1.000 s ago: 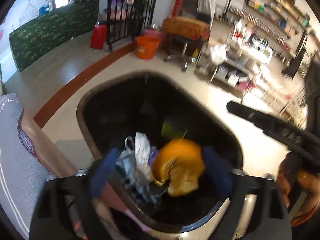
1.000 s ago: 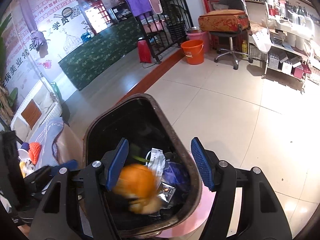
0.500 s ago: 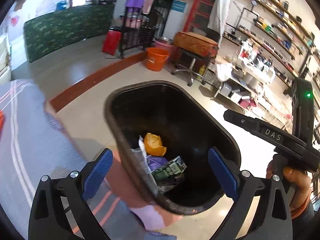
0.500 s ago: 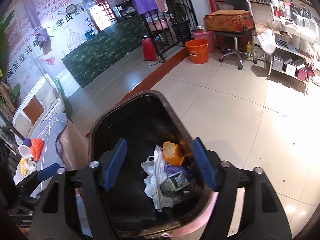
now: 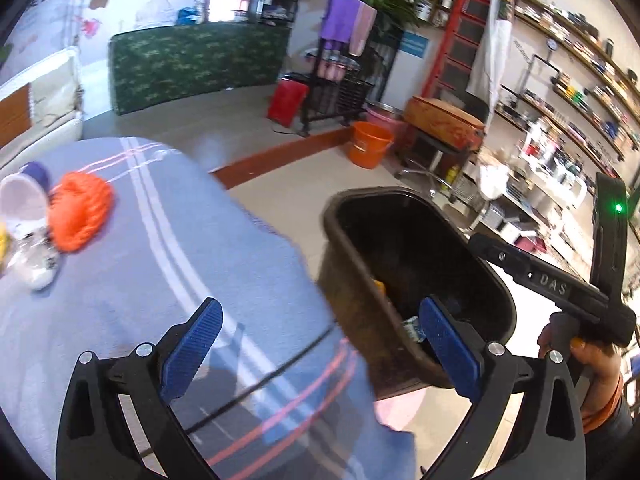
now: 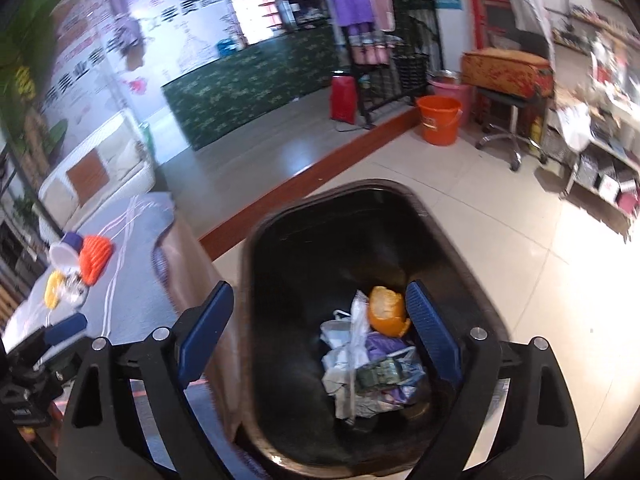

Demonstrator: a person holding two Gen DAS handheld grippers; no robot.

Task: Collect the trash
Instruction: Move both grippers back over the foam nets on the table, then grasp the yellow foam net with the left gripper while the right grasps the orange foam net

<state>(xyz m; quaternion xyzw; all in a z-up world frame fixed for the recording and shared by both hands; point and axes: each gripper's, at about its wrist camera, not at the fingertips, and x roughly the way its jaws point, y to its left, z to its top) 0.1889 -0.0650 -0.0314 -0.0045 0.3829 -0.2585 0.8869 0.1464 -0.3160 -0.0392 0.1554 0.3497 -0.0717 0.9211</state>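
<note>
Bin (image 6: pixel 460 248), black and open-topped, on the tiled floor; it filled the left wrist view a second ago and now sits right of centre there, a grey striped tablecloth (image 5: pixel 168 264) covering the rest. Left gripper (image 5: pixel 320 344): jaws spread wide and empty over the cloth edge beside the bin; a second ago orange peel and wrappers lay between them. Right gripper (image 6: pixel 316 332): jaws opening, nothing held, above the bin's mouth. Orange peel (image 6: pixel 386 312), blurred in mid-air earlier, now rests inside the bin on crumpled wrappers (image 6: pixel 372 364).

Peel (image 6: pixel 386 312) in bin (image 6: pixel 460 240) (table (image 6: pixel 136 300) left)
</note>
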